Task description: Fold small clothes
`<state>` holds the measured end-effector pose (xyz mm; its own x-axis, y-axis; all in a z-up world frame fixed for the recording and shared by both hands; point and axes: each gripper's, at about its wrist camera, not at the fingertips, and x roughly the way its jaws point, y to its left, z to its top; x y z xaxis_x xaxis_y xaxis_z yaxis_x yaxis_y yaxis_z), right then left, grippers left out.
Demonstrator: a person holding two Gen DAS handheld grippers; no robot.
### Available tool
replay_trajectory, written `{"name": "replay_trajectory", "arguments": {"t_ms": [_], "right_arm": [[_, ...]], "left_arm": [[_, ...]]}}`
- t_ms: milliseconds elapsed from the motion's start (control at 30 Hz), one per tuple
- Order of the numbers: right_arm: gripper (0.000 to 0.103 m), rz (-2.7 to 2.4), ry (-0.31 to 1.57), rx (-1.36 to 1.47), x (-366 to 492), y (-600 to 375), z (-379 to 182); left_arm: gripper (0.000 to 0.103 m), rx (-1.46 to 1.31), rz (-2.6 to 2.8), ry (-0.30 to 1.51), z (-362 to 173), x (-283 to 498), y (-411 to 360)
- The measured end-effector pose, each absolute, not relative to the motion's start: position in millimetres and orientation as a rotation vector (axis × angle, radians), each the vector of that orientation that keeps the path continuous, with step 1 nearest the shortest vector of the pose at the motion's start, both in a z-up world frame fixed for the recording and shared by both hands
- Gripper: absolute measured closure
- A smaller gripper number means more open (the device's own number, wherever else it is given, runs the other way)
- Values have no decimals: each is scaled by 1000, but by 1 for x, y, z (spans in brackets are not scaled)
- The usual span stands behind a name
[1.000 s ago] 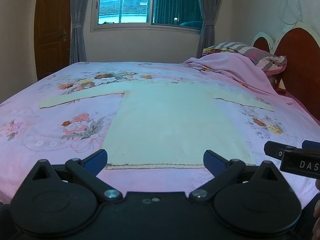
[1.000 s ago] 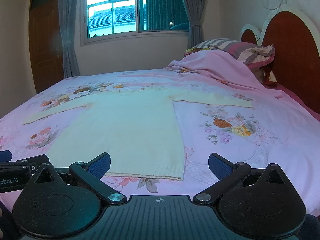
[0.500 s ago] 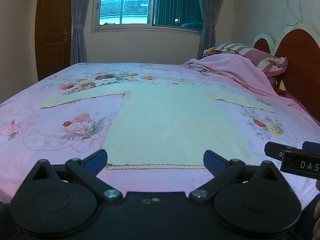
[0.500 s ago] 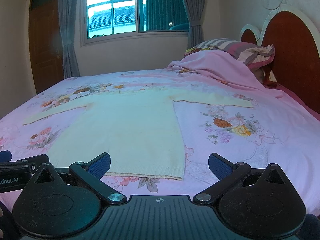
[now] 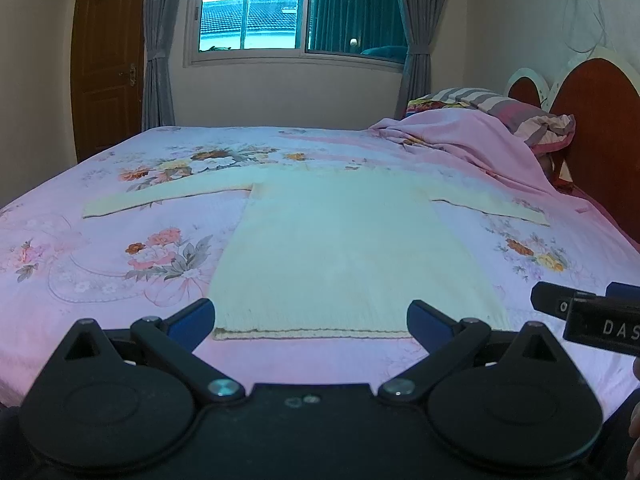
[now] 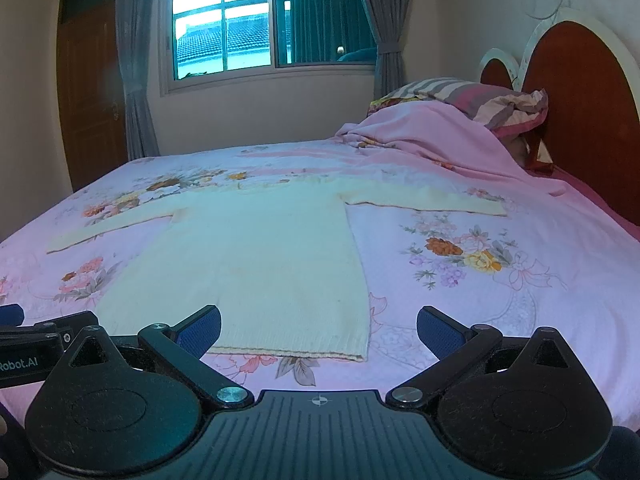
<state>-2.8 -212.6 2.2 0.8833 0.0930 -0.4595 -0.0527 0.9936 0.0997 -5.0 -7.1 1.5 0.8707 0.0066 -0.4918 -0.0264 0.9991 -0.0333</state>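
A cream long-sleeved sweater (image 5: 340,248) lies flat on the pink floral bed, sleeves spread out to both sides, hem towards me. It also shows in the right wrist view (image 6: 256,264). My left gripper (image 5: 312,318) is open and empty, hovering just before the hem. My right gripper (image 6: 318,328) is open and empty, near the hem's right corner. The right gripper's tip shows at the left wrist view's right edge (image 5: 600,316); the left gripper's tip shows at the right wrist view's left edge (image 6: 28,344).
A pink floral sheet (image 5: 100,248) covers the bed. A bunched pink blanket (image 5: 472,148) and striped pillows (image 5: 500,108) lie at the head by the red headboard (image 5: 600,132). A window (image 5: 296,12) and a wooden door (image 5: 108,56) stand behind.
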Motion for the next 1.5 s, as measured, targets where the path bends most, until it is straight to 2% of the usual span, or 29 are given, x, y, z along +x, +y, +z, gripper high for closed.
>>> {"name": "replay_trajectory", "arguments": {"t_ms": [1233, 1500], "right_arm": [[0, 77, 472, 86, -2, -216, 3], [0, 60, 420, 96, 25, -227, 11]], "left_arm": [[2, -39, 15, 525, 2, -3, -5], [1, -150, 58, 484, 12, 24, 32]]}}
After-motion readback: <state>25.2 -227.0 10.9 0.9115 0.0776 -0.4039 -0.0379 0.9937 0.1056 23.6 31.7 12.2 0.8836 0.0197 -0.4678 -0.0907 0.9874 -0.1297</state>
